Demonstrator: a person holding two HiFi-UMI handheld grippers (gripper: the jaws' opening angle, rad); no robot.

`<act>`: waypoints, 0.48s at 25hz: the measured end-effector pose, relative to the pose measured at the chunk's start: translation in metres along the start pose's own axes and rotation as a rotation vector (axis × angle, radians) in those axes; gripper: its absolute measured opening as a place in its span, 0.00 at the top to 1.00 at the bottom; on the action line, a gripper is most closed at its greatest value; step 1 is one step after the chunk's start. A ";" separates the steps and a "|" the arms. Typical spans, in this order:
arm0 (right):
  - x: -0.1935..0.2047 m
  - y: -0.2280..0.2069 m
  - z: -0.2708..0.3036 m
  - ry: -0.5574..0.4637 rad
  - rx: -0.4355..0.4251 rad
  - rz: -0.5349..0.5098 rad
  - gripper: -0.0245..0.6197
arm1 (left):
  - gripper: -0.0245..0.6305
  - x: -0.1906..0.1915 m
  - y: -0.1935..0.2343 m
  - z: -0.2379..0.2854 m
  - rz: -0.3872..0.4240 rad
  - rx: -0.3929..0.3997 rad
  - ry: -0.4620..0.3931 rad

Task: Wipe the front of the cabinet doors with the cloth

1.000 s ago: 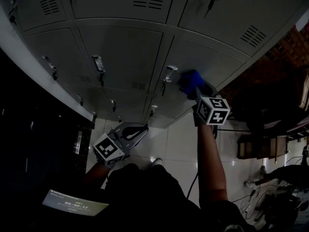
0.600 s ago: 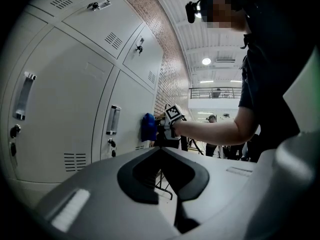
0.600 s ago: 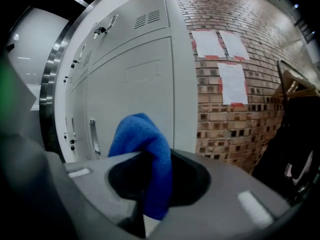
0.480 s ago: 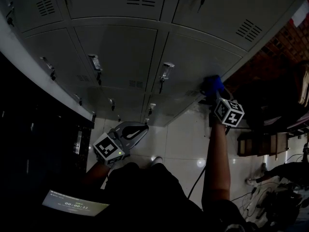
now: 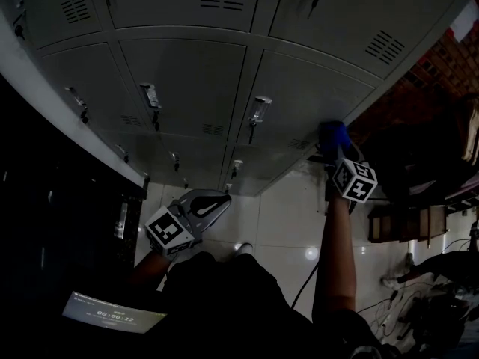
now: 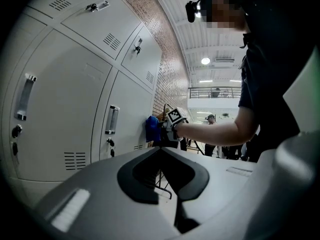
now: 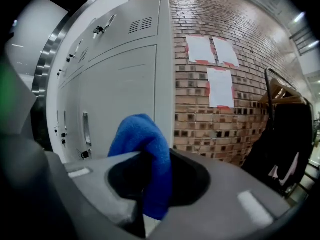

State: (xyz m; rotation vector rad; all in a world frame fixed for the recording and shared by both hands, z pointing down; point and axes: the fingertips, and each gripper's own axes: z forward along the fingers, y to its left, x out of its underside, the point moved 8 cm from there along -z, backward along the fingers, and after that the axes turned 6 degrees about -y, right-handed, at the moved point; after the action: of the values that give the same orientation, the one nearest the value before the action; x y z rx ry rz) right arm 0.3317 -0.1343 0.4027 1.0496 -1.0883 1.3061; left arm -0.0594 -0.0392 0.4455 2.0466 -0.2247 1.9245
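Head view
Cabinet doors: I see grey locker doors with vents and handles across the upper half of the frame.
Right tool: right of centre, at the end of a bare forearm, its tip up at the bank's right edge.
Cloth: blue, bunched at that tip, on the face of the rightmost door near its outer edge.
Left tool: low, left of centre, well apart from the doors, over the pale tiled floor.
Screen: lit, at lower left; I can't read it.

Left gripper view
Left tool: I read its jaws as pressed together at the tips, with nothing between them.
Doors: fill the left half, with a vertical handle near centre.
Cloth: small, at centre, looks flat against the door just right of that handle.

Right gripper view
Right tool: pinching the cloth, which rises from between the jaws and folds over at lower centre.
Doors: left of centre; I can't confirm contact from here.
Brick wall: right of the lockers, with taped paper sheets at upper centre.
Dark garment: hanging at the right edge.
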 end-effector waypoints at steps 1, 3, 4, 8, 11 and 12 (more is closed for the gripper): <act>0.001 0.008 -0.001 0.000 -0.012 -0.003 0.85 | 0.96 0.000 0.000 -0.001 0.000 -0.001 -0.001; 0.004 0.019 -0.002 0.002 -0.033 -0.023 0.85 | 0.96 0.001 0.001 -0.004 0.003 -0.002 -0.008; 0.006 0.024 -0.002 0.003 -0.044 -0.038 0.85 | 0.96 0.001 0.002 -0.005 0.005 -0.004 -0.011; 0.011 0.061 0.004 0.007 -0.131 -0.067 0.85 | 0.96 -0.002 0.006 -0.011 0.003 -0.018 -0.010; 0.023 0.094 0.017 0.026 -0.208 -0.084 0.85 | 0.96 -0.001 0.006 -0.012 0.007 -0.016 -0.010; 0.028 0.104 0.022 0.034 -0.228 -0.086 0.85 | 0.96 -0.001 0.006 -0.013 0.009 -0.016 -0.010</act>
State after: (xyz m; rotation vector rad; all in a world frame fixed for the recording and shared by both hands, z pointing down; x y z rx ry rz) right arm 0.2270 -0.1498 0.4318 0.8907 -1.1251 1.0985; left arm -0.0738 -0.0400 0.4456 2.0490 -0.2518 1.9123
